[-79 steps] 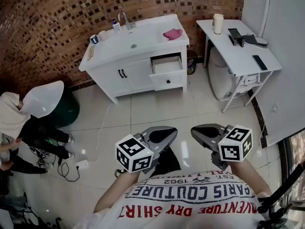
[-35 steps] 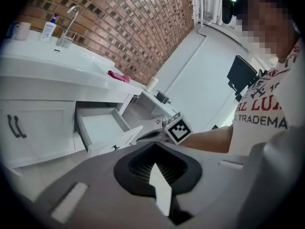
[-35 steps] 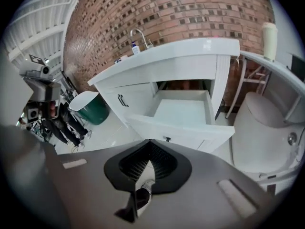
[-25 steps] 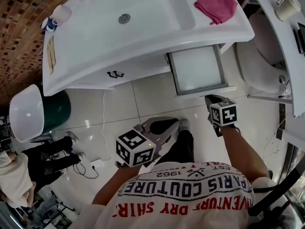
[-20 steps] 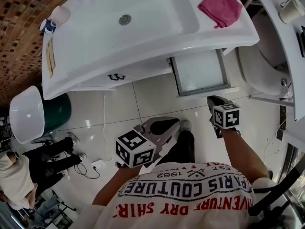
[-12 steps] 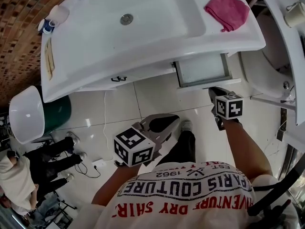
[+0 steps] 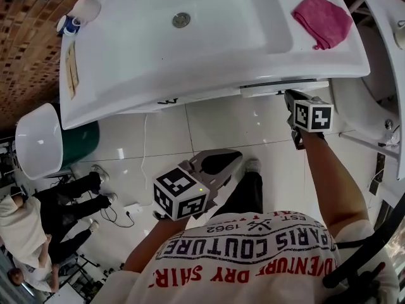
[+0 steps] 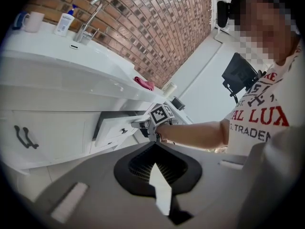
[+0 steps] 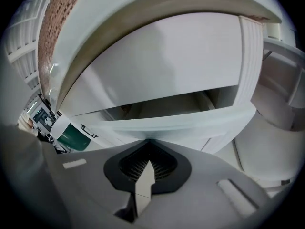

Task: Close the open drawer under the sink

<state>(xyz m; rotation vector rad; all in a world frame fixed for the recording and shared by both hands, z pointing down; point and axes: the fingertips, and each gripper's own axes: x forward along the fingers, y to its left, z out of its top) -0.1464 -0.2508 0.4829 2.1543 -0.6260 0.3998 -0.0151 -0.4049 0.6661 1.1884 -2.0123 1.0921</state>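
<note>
The white sink cabinet (image 7: 209, 30) fills the top of the head view. Its drawer (image 7: 285, 88) sticks out only a narrow strip below the counter edge. My right gripper (image 7: 292, 97) is shut, its tip against the drawer front (image 9: 190, 123); in the right gripper view a dark gap (image 9: 162, 104) still shows above that front. My left gripper (image 7: 218, 160) is shut and empty, held back over the floor tiles. In the left gripper view I see the drawer front (image 8: 112, 130) with the right gripper's marker cube (image 8: 162, 114) at it.
A pink cloth (image 7: 323, 19) lies on the counter's right end; cups (image 7: 85, 8) stand at its left end. A white-lidded green bin (image 7: 38, 147) and people (image 7: 38, 220) are at left. A cable (image 7: 142, 170) runs over the floor. A toilet (image 7: 373, 87) stands right.
The drawer has slid from wide open to almost flush with the cabinet. My right gripper moved forward with its front. The left gripper stayed where it was.
</note>
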